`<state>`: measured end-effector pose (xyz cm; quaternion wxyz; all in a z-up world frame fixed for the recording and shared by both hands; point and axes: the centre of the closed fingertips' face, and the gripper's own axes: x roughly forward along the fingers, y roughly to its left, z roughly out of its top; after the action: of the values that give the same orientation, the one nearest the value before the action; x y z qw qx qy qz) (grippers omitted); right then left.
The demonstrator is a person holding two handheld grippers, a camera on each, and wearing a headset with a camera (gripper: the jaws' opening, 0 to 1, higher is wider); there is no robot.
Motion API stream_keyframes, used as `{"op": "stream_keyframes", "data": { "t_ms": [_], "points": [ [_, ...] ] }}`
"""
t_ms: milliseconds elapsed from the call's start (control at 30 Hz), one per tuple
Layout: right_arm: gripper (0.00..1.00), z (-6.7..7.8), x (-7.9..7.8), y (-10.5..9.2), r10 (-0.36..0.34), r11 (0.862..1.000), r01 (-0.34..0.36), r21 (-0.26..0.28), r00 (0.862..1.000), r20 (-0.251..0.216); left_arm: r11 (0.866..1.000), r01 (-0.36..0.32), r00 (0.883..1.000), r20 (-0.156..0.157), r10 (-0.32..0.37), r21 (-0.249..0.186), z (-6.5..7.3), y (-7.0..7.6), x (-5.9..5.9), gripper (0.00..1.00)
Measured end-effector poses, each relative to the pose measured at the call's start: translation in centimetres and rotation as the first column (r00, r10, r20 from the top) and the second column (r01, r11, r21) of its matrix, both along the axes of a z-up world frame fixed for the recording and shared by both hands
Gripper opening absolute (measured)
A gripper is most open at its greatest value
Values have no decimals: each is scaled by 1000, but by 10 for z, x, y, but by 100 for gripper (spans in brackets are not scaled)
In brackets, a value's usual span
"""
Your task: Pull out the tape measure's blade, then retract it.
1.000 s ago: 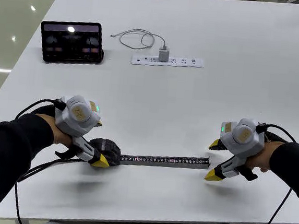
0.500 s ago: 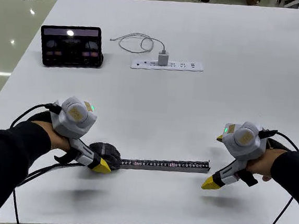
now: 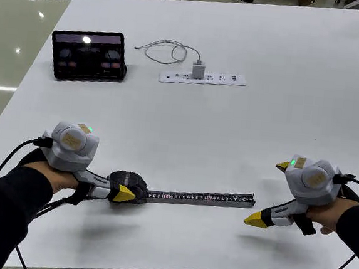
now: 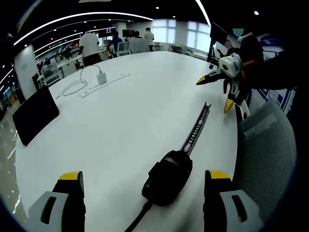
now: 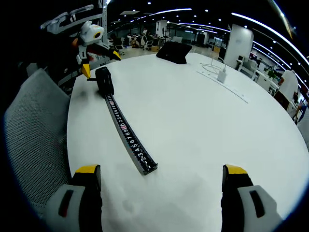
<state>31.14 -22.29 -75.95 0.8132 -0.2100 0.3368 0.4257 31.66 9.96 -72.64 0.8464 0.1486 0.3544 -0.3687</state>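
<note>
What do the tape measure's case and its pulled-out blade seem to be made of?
The case looks like matte black plastic, maybe rubber-coated: dull, softly rounded, hardly any glare. The blade looks like thin coated metal, though I can't be sure: dark, with printed numbers, lying straight and stiff.

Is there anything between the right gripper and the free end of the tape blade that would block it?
Nothing visible does. The right gripper is open, and only bare table lies between its jaws and the blade's free end, which lies just ahead, untouched.
</note>
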Motion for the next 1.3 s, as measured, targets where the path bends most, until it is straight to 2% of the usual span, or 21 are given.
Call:
{"op": "stream_keyframes", "data": {
  "t_ms": [33,67,233,333,400,467,667,800,833,867,900,967,1033,1133,1300],
  "points": [
    [100,0,-2,-2,-8,1000,8,3,1000,0,1000,2,1000,21,-2,-22,2,-1,0,100],
    [100,-1,-6,-7,-14,1000,14,6,1000,-12,999,-8,1000,23,9,-36,2,2,-4,100],
    [100,-1,-20,-16,-44,999,44,23,999,-17,998,-42,998,51,44,-44,2,8,-9,100],
    [100,5,-27,-17,-57,998,57,39,998,-5,995,-87,994,58,90,-51,4,16,-11,100],
    [100,11,-32,-17,-65,996,64,60,998,23,994,-100,993,62,103,-54,6,20,-15,100],
    [100,12,-38,-18,-63,996,62,62,998,15,991,-118,990,71,122,-55,8,26,-19,100],
    [100,15,-49,-24,-72,994,69,87,997,36,983,-165,982,81,171,-76,9,42,-31,100],
    [100,14,-55,-30,-102,989,98,112,994,29,979,-188,978,74,194,-80,7,53,-41,100],
    [100,13,-57,-32,-117,987,114,112,993,17,978,-191,977,82,198,-85,8,55,-44,100],
    [100,13,-58,-33,-121,986,118,116,993,17,977,-195,973,105,204,-92,11,57,-43,100],
    [100,13,-60,-34,-127,986,124,114,992,16,975,-202,972,104,211,-96,11,61,-46,100],
    [100,14,-61,-37,-137,985,134,114,990,20,971,-217,971,83,226,-104,8,65,-49,100],
    [100,18,-62,-40,-145,983,141,115,989,25,971,-221,970,86,229,-93,8,69,-51,100],
    [100,27,-63,-41,-144,982,137,127,988,49,970,-219,969,89,229,-105,12,68,-53,100],
    [100,29,-66,-46,-157,981,149,127,986,55,974,-201,974,86,210,-102,10,63,-56,100]
  ]
}}
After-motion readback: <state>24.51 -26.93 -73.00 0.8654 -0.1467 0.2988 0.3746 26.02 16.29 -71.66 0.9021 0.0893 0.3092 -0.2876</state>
